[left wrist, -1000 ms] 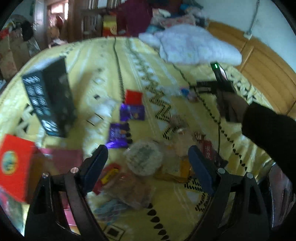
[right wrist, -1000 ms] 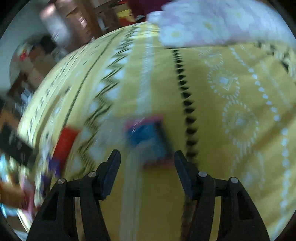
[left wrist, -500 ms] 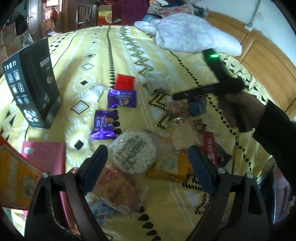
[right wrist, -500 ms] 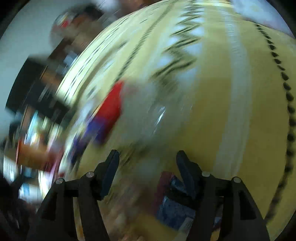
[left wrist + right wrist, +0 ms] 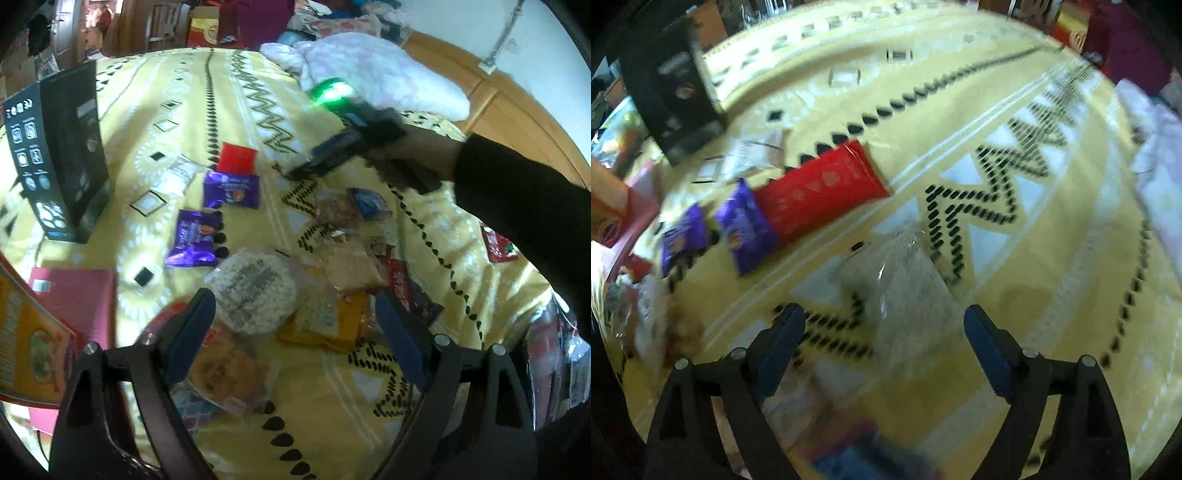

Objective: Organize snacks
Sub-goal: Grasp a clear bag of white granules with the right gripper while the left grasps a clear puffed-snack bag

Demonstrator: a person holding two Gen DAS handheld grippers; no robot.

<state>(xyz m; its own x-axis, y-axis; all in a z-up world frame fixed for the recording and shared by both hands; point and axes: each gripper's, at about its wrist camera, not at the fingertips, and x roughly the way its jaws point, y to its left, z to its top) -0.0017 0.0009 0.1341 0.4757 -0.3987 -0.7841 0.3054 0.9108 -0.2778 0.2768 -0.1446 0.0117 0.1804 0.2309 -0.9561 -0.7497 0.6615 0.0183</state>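
**Both tools wide over snacks spread on a yellow bedspread**

Left wrist view: the left tool (image 5: 295, 325) hangs with its jaws wide and nothing gripped, above a heap of snacks on the yellow patterned bedspread (image 5: 332, 406). Between its fingers lies a round rice cracker pack (image 5: 255, 295), touching an orange packet (image 5: 325, 321). Farther off lie two purple packets (image 5: 231, 190) and a red packet (image 5: 236, 158), just beside one another. A black box (image 5: 62, 155) stands upright at the left. The right tool (image 5: 321, 158), held by a hand in a dark sleeve (image 5: 517, 192), points down at the bed beyond the heap.

Right wrist view, blurred: the right tool (image 5: 882, 332) has its jaws opening, with a clear plastic packet (image 5: 905, 288) lying on the bedspread between them, not gripped. The red packet (image 5: 823, 188) lies to the upper left, touching a purple one.
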